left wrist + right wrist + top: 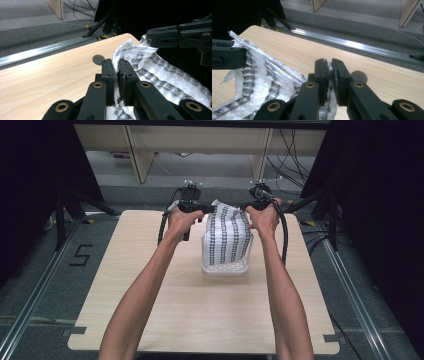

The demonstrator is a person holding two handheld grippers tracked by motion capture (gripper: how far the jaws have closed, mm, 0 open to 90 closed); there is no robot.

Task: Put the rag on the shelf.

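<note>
A white cloth (227,234) with black patterned stripes hangs by its top edge over a clear plastic tub (224,268) at the table's middle. My left gripper (209,210) is shut on the cloth's upper left corner, and my right gripper (246,207) is shut on its upper right corner. In the left gripper view the cloth (160,72) is pinched between the black jaws of that left gripper (117,65), with the other gripper (180,37) at the far end. In the right gripper view the cloth (262,82) is clamped in the right gripper (329,65).
The light wooden table (200,320) has bare surface in front of and beside the tub. Black tripod legs (75,205) and cables (295,160) stand on the grey floor beyond the far edge. Wooden furniture legs (140,155) rise at the back.
</note>
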